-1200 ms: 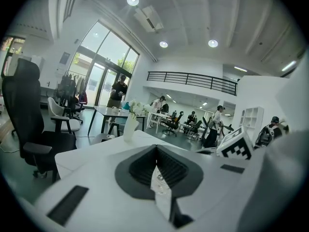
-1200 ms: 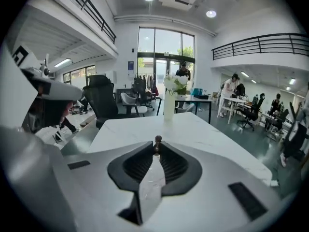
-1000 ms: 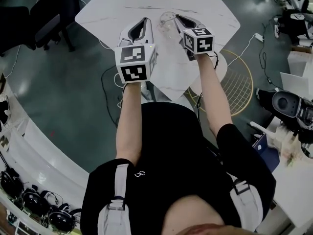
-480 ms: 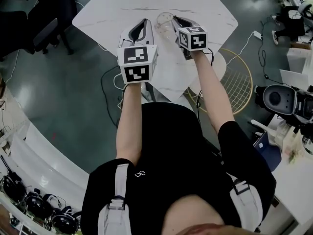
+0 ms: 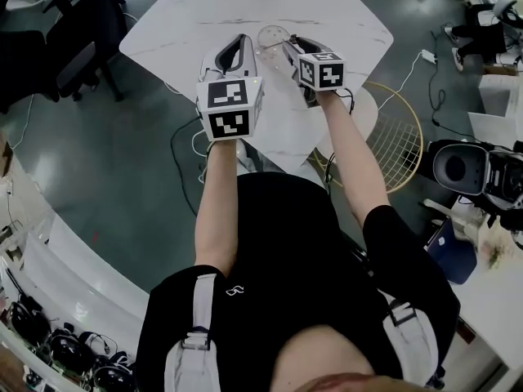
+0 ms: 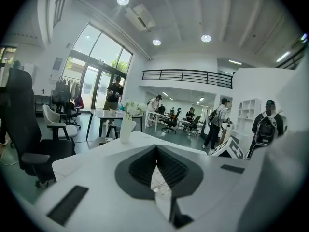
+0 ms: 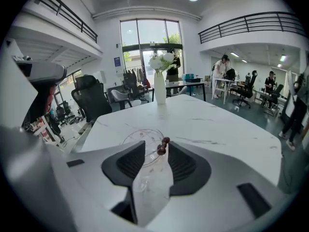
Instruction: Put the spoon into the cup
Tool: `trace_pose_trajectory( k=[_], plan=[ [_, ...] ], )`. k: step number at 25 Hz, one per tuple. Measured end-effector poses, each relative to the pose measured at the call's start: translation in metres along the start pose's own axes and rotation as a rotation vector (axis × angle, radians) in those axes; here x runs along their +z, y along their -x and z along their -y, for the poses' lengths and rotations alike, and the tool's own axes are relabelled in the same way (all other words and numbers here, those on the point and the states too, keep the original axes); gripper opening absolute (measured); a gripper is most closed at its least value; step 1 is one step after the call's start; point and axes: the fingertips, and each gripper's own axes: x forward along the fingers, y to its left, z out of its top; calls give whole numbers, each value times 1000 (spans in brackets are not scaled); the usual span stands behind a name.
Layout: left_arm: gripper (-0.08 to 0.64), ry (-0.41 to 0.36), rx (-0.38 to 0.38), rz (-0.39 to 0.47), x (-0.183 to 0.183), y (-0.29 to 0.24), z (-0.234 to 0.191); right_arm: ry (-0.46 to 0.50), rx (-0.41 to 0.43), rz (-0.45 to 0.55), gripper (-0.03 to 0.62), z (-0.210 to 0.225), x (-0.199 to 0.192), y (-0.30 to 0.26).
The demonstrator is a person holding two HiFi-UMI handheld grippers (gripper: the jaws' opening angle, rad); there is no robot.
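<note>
A clear cup [image 5: 272, 36] stands on the white marble table [image 5: 343, 11]. In the right gripper view the cup [image 7: 141, 140] sits just beyond my right gripper [image 7: 155, 145]. The spoon's dark red beaded end [image 7: 162, 147] sticks up at the cup's rim between the jaws. These jaws are opening: the beaded end lies close to the right pad, with a gap to the left one. In the head view the right gripper [image 5: 288, 42] is at the cup's right side. My left gripper [image 5: 243, 39] hovers left of the cup, its tips [image 6: 155, 148] together with nothing seen between them.
A white vase of flowers [image 7: 160, 86] stands farther back on the table and also shows as the vase [image 6: 126, 124] in the left gripper view. Office chairs [image 5: 78, 31] stand left of the table. A gold wire stool [image 5: 400, 129] and floor cables lie to the right.
My right gripper has edged a little lower and closer to the cup. The left gripper has stayed where it was.
</note>
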Motion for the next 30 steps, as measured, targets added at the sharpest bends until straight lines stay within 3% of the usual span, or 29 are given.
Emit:
trace_pose_trajectory(
  k=[4, 8, 13, 16, 21, 30],
  plan=[
    [12, -7, -15, 5, 3, -5, 4, -38, -45, 101, 160, 8, 28, 20],
    [12, -15, -30, 16, 9, -10, 9, -51, -77, 271, 152, 10, 77, 58],
    [12, -22, -53, 43, 21, -16, 18, -81, -78, 532, 69, 4, 139, 118],
    [12, -26, -62, 72, 31, -16, 23, -71, -78, 629, 18, -4, 159, 147],
    [12, -110, -55, 118, 46, -14, 32, 84, -53, 644, 5, -25, 163, 165],
    [12, -164, -86, 200, 65, -6, 46, 138, -123, 670, 6, -28, 166, 185]
  ],
)
